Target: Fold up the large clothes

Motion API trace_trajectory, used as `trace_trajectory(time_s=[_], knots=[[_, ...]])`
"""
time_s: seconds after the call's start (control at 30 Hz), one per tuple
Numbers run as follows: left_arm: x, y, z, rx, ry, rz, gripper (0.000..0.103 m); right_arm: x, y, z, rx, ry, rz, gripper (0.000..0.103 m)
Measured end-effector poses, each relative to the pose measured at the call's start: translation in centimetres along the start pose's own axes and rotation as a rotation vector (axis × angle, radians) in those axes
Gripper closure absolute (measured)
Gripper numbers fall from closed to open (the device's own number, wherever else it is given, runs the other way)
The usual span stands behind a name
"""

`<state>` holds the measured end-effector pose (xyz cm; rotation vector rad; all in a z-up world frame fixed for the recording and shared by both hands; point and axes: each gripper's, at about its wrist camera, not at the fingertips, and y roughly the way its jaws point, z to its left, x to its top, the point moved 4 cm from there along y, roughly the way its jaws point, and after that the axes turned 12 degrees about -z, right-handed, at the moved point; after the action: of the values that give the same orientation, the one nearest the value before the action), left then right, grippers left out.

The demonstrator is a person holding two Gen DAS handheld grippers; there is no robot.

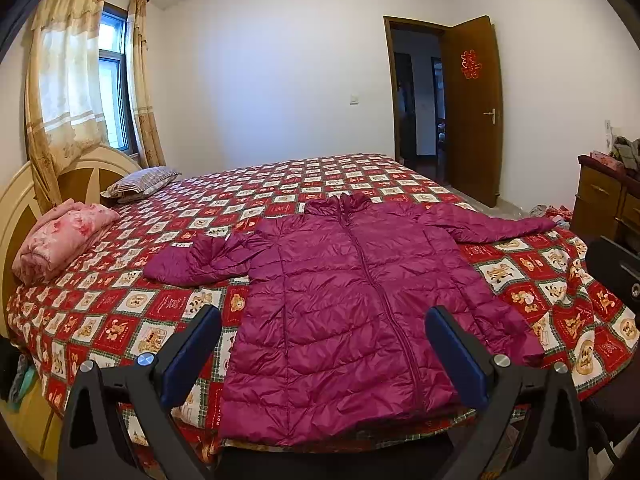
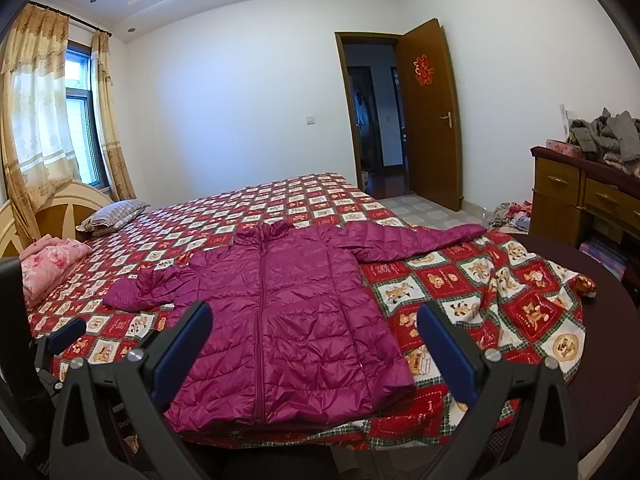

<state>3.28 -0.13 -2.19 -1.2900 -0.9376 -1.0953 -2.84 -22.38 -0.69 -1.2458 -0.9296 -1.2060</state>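
A magenta quilted puffer jacket (image 1: pixel 344 304) lies flat and zipped, front up, on the bed, collar away from me; it also shows in the right wrist view (image 2: pixel 288 320). Its left sleeve (image 1: pixel 200 260) is bunched and bent. Its right sleeve (image 1: pixel 492 224) stretches out straight toward the bed's right edge. My left gripper (image 1: pixel 324 352) is open and empty, held above the jacket's hem. My right gripper (image 2: pixel 316 340) is open and empty, above the hem's right part. The left gripper's finger also shows at the far left of the right wrist view (image 2: pixel 64 338).
The bed has a red and white checked cover (image 1: pixel 280 184). A folded pink blanket (image 1: pixel 60 236) and a striped pillow (image 1: pixel 140 182) lie by the headboard. A wooden dresser (image 2: pixel 580 192) with piled clothes stands at the right. An open door (image 2: pixel 428 116) is beyond.
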Motion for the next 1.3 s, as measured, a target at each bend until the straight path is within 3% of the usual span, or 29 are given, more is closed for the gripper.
trace_trajectory(time_s=[1.3], knots=[[0.47,0.00,0.29,0.004,0.000,-0.009,0.001,-0.10,0.06,-0.19,-0.003,0.009,-0.002,0.000]])
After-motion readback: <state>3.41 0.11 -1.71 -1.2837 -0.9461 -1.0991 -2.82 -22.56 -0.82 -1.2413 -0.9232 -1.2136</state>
